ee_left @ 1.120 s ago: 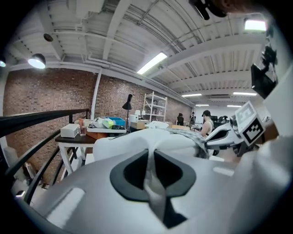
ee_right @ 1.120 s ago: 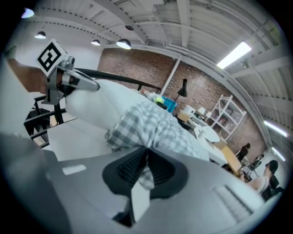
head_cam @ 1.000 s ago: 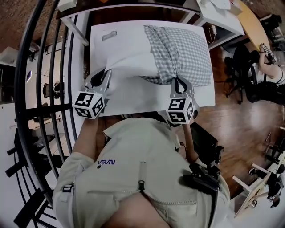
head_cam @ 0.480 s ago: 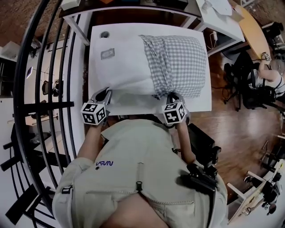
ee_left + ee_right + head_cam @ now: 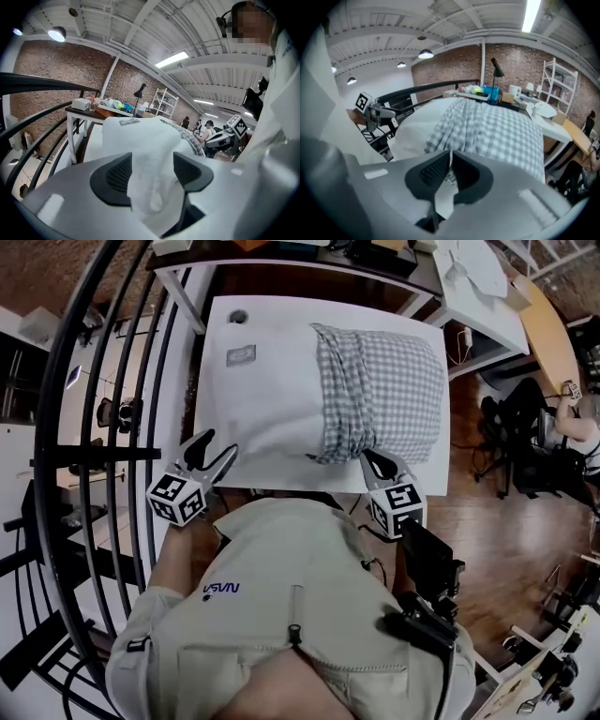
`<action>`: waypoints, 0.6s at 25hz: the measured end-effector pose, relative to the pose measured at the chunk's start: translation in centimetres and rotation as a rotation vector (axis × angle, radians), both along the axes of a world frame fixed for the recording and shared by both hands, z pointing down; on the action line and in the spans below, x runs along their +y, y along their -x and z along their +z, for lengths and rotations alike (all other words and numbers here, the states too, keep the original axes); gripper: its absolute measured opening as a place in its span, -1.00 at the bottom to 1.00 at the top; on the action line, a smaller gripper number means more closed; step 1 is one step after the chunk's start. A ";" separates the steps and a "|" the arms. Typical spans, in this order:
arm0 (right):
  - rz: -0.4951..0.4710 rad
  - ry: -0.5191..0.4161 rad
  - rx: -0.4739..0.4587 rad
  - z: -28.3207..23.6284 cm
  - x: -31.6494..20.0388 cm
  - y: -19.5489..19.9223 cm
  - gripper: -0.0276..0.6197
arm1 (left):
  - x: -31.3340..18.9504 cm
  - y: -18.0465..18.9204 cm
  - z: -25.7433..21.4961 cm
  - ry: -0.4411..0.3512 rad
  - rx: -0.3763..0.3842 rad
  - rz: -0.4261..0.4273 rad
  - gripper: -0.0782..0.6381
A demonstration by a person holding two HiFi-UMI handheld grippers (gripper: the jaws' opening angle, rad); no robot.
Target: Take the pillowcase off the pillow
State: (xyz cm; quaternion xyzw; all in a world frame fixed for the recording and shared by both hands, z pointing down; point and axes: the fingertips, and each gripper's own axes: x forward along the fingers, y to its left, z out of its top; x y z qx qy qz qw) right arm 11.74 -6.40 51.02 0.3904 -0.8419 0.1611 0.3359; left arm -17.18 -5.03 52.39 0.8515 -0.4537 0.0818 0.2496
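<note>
My left gripper [image 5: 214, 448] has just been opening its jaws, and they stand apart with the corner of the white pillow [image 5: 272, 399] lying loose between them. My right gripper [image 5: 375, 463] is clenched on the near edge of the checked pillowcase [image 5: 384, 390]. The pillowcase is bunched over the pillow's right half on the white table [image 5: 217, 329].
</note>
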 end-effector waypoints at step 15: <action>0.024 -0.287 -0.158 -8.7 -21.8 6.8 -0.58 | -20.6 -5.3 -6.1 -0.173 -0.185 0.069 0.19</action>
